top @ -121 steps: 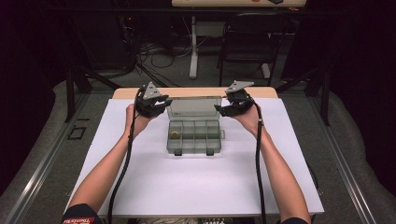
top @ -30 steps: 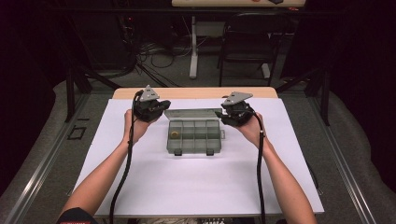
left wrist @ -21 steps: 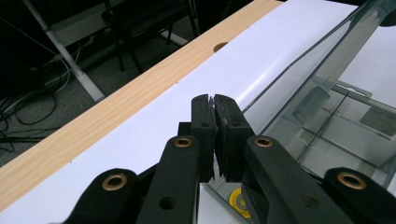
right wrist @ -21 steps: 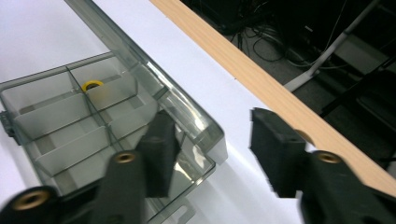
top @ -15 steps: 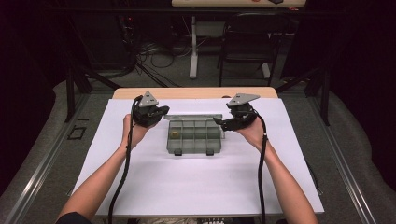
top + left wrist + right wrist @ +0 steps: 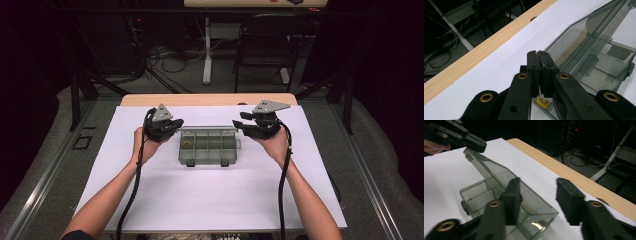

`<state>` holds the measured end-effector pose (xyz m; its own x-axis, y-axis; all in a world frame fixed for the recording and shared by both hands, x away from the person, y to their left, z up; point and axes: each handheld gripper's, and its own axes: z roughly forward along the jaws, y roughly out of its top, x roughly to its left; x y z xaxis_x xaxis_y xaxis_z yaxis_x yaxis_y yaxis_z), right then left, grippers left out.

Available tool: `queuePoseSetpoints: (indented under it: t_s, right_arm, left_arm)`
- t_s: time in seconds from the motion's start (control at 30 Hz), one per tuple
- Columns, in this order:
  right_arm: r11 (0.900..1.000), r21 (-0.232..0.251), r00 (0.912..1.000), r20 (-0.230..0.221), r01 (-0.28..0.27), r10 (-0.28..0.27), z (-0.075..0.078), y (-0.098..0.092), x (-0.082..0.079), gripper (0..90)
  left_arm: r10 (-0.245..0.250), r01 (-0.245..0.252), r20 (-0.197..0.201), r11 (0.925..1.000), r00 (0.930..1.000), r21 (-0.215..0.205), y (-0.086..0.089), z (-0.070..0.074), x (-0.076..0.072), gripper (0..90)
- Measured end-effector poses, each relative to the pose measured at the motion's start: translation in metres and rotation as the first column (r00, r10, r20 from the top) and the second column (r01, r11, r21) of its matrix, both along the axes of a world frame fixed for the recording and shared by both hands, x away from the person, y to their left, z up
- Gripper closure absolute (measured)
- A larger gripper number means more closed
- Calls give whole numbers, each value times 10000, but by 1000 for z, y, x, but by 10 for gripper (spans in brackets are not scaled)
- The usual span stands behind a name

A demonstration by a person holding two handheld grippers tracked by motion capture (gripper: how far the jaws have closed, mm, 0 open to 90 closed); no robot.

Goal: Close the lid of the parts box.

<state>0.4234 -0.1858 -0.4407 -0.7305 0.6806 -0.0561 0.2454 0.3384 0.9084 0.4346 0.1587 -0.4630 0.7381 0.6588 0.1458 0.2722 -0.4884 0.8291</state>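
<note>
A smoky clear compartment box (image 6: pixel 207 150) sits mid-table with its lid (image 6: pixel 207 129) raised at the back. A small yellow piece (image 6: pixel 542 101) lies in its left end compartment. My left gripper (image 6: pixel 176 124) is shut, pads together with nothing between them (image 6: pixel 539 71), and its tip rests at the lid's upper left corner (image 6: pixel 467 151). My right gripper (image 6: pixel 239 121) stands at the lid's right end. Its jaws (image 6: pixel 539 186) have just been closing but stay apart, with the lid's right edge (image 6: pixel 534 205) low between them, untouched by the pads.
White paper (image 6: pixel 210 195) covers the table, and a wooden strip (image 6: pixel 210 99) shows along the far edge. Past that edge are a chair (image 6: pixel 265 45), desk legs and cables on the floor. Each gripper's cable (image 6: pixel 131 195) trails back along the forearm.
Four seconds ago the lid leaned over the box; now it stands further back. The right jaws spread wide half a second ago and have narrowed. Both hands stay about where they were.
</note>
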Motion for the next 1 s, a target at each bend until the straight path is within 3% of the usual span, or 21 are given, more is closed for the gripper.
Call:
queuePoseSetpoints:
  t_s: [0.23,0.6,0.87,1.0]
  right_arm:
    - [9977,-681,10000,-41,47,-50,-11,10,-2,717]
    - [9962,-851,9999,31,163,-161,-20,19,-11,892]
    - [9921,-1252,10000,43,-26,31,-30,23,-19,900]
    - [9909,-1347,10000,17,-70,73,-36,25,-20,900]
  left_arm:
    - [-76,77,72,9999,9999,-81,0,-5,-7,873]
    - [-379,379,7,9992,9993,-159,0,-15,-17,866]
    - [-449,441,-236,9985,9987,-337,3,-27,-18,869]
    - [-443,438,-255,9988,9987,-214,4,-30,-22,869]
